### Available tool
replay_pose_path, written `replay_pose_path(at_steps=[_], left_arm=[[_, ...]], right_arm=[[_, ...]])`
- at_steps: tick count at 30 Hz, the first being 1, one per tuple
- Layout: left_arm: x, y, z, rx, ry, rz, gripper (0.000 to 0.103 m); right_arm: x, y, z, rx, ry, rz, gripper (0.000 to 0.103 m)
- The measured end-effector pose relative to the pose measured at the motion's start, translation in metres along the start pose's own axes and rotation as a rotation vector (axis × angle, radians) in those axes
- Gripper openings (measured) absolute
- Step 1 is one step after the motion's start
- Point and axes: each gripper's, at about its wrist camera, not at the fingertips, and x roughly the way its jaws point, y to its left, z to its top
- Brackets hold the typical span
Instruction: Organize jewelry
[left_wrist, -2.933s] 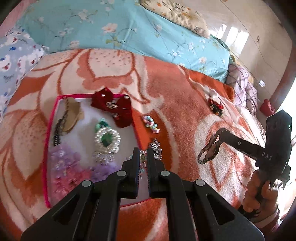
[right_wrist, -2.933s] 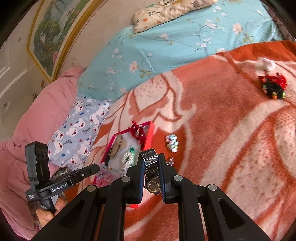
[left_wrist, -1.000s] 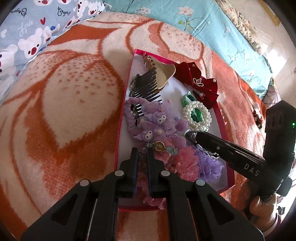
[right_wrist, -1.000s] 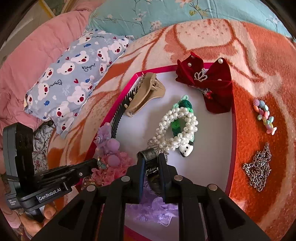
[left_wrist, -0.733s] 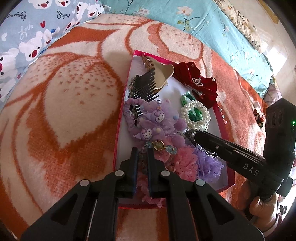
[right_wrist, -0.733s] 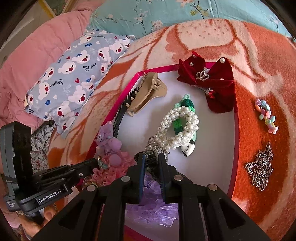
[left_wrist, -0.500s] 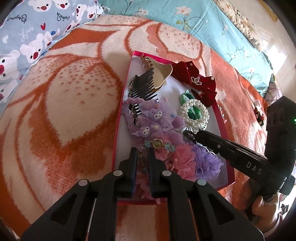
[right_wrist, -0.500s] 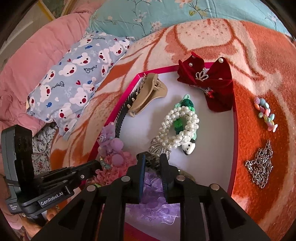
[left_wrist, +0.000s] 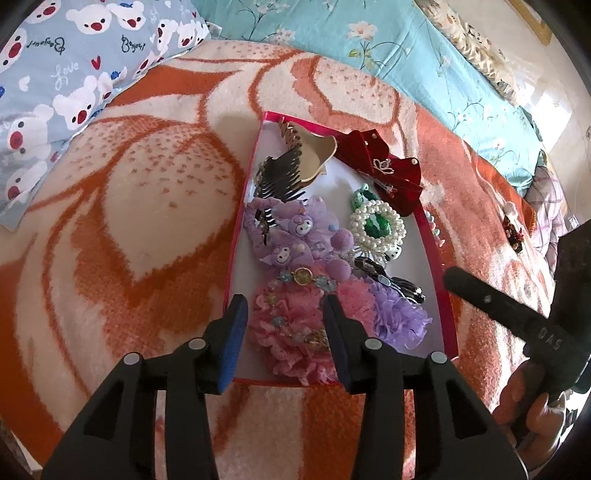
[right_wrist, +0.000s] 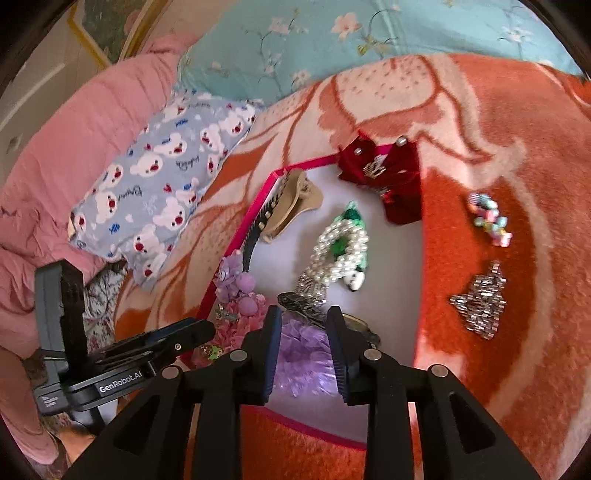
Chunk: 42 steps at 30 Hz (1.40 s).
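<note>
A pink-rimmed white tray lies on the orange blanket. It holds a beaded bracelet on pink scrunchies, a wristwatch, a pearl scrunchie, a red bow, a beige claw clip and purple plush ties. My left gripper is open and empty over the pink scrunchies. My right gripper is open and empty just above the watch.
A silver chain and a pastel bead bracelet lie on the blanket right of the tray. A small red clip lies farther off. A bear-print pillow sits left of the tray.
Both grippers have opened. The left let go of the beaded bracelet and the right let go of the watch; both pieces now lie in the tray. Both grippers have drawn back slightly.
</note>
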Motion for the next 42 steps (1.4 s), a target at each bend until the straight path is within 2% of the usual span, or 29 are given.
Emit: replay_pose_path(at_steps=[7,11,14,16,18,24,27,37,42], left_arm=[[-0.002,-0.007,-0.004,0.008,0.002,0.0,0.046],[-0.005,-0.01,-0.006,0.017,0.002,0.002,0.047],[-0.008,-0.011,-0.007,0.018,-0.003,0.008,0.057],[-0.01,-0.011,-0.008,0.015,-0.007,0.017,0.067],[-0.013,-0.01,-0.009,0.002,-0.012,0.028,0.084],[-0.018,-0.008,-0.01,-0.012,-0.004,0.049,0.085],[-0.022,-0.01,-0.012,-0.008,-0.008,0.063,0.085],[-0.034,-0.017,-0.016,0.026,-0.019,0.147,0.087],[-0.038,-0.024,-0.021,0.068,-0.039,0.25,0.087]], right_arm=[[-0.024,-0.011,-0.001,0.051,-0.059,0.008,0.034],[-0.029,-0.01,-0.005,0.052,-0.062,0.019,0.037],[-0.031,-0.008,-0.008,0.044,-0.055,0.023,0.046],[-0.032,-0.007,-0.01,0.036,-0.051,0.02,0.052],[-0.035,-0.004,-0.012,0.019,-0.047,0.011,0.063],[-0.043,0.0,-0.013,-0.025,-0.061,-0.015,0.08],[-0.046,0.002,-0.014,-0.049,-0.057,-0.027,0.085],[-0.054,0.001,-0.022,-0.101,-0.055,-0.061,0.092],[-0.056,0.002,-0.028,-0.131,-0.06,-0.106,0.094]])
